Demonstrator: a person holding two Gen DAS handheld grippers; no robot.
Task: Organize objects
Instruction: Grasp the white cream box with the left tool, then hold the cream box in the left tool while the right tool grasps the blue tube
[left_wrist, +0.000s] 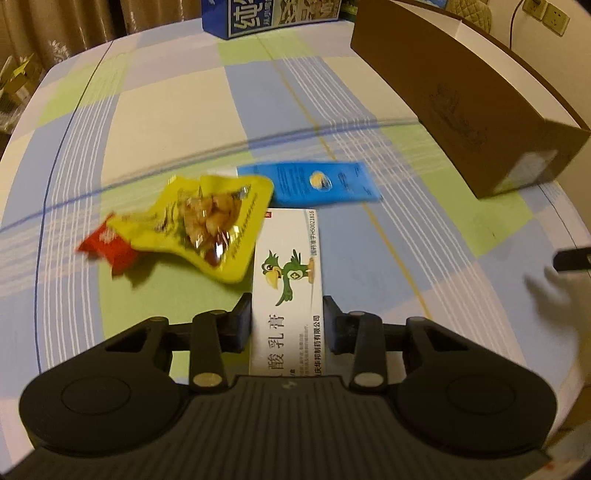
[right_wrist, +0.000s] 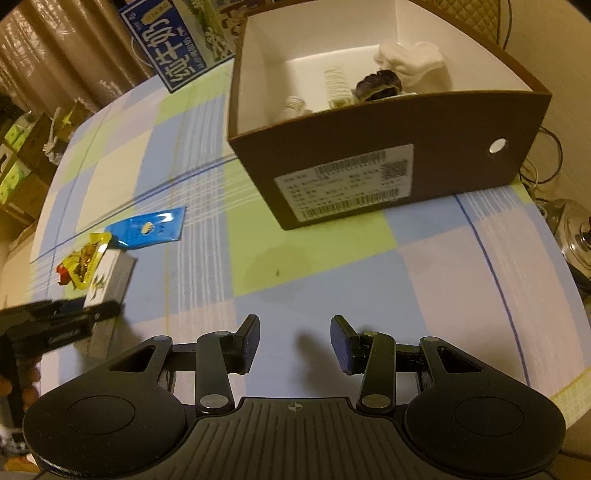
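My left gripper (left_wrist: 288, 321) is shut on the near end of a white ointment box (left_wrist: 288, 266) printed with a green bird. A yellow snack packet (left_wrist: 210, 225) overlaps the box's far left corner, with a red packet (left_wrist: 107, 247) beside it and a blue sachet (left_wrist: 314, 182) just beyond. The right wrist view shows the same box (right_wrist: 110, 273) and left gripper (right_wrist: 99, 310) at the left. My right gripper (right_wrist: 295, 343) is open over the checked tablecloth, nothing between its fingers. An open brown shoebox (right_wrist: 369, 147) stands ahead of it.
Inside the shoebox lie a white glove (right_wrist: 413, 62), a dark item (right_wrist: 378, 83) and small white things. A blue milk carton (right_wrist: 173, 48) stands at the table's far edge. A metal pot (right_wrist: 576, 240) sits off the table's right side. Curtains hang behind.
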